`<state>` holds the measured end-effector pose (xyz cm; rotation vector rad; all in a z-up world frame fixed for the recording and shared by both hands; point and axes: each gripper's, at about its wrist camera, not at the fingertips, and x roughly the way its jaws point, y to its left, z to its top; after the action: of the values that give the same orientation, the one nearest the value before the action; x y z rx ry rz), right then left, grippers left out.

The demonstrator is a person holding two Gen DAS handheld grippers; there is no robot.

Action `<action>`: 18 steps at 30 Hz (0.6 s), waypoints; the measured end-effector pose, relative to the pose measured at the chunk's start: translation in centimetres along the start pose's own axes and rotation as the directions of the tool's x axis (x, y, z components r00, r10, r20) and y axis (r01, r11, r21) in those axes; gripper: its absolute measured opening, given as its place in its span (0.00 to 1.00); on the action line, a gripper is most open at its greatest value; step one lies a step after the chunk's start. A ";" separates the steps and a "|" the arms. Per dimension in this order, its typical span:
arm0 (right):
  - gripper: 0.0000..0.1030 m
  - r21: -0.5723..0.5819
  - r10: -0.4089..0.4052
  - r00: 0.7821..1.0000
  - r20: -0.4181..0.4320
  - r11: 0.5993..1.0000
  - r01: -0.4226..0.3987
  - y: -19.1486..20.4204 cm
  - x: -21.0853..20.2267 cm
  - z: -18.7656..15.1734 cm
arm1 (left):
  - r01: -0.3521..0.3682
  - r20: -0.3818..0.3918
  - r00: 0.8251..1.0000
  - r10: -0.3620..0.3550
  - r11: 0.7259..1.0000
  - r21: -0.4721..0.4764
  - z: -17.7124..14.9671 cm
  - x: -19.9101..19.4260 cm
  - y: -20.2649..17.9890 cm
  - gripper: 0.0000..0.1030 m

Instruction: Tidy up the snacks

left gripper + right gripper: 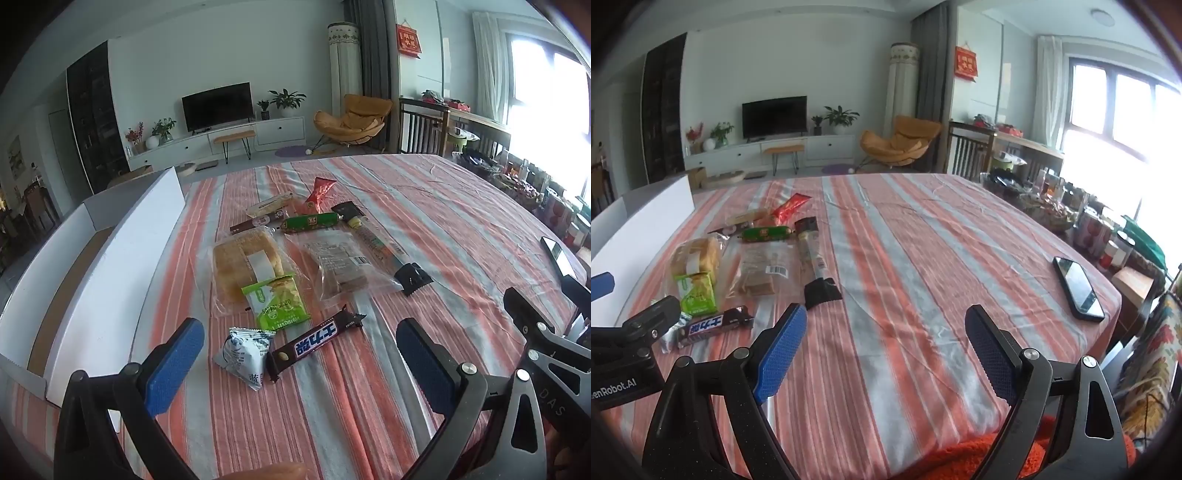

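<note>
White box (pixel 110 236): sat open at the left of the frame, likely where the snacks were meant to go.
Left gripper (pixel 299 365): jaws spread wide, holding nothing, low over the near snacks.
Snacks: lay in a bunch on the striped counter (pixel 443 206), centre of the frame, just right of the box.
Chocolate bar (pixel 314 341): flat, long side slanting from lower left to upper right.
Right gripper (pixel 886 347): jaws spread, empty, over bare cloth.

Chocolate bar (pixel 316 342) reads "士力架"; left tongs' body (pixel 617 387) shows "enRobot.AI"
</note>
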<state>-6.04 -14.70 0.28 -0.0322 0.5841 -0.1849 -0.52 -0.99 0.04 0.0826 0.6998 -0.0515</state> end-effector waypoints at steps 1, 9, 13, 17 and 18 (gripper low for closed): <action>0.87 0.001 0.001 1.000 -0.001 1.000 -0.001 -0.1 0.0 0.0 | 0.000 0.000 1.000 0.000 1.000 0.001 0.0 0.0 0.0 1.00; 0.87 0.001 0.002 1.000 0.000 1.000 -0.002 0.0 0.1 0.0 | 0.007 -0.007 1.000 -0.007 1.000 0.001 -0.1 0.1 -0.1 1.00; 0.88 0.001 0.003 1.000 0.001 1.000 -0.003 0.0 0.1 -0.1 | 0.009 -0.007 1.000 -0.009 1.000 0.001 -0.1 0.3 -0.2 1.00; 0.88 0.000 0.004 1.000 0.002 1.000 -0.004 0.0 0.1 -0.1 | 0.009 -0.006 1.000 -0.009 1.000 -0.004 -0.1 0.3 -0.2 1.00; 0.88 0.001 0.004 1.000 0.002 1.000 -0.004 0.0 0.1 -0.1 | 0.008 -0.006 1.000 -0.008 1.000 -0.004 -0.1 0.3 -0.2 1.00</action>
<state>-6.05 -14.73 0.17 -0.0307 0.5818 -0.1810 -0.38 -1.16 -0.29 0.0762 0.7061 -0.0570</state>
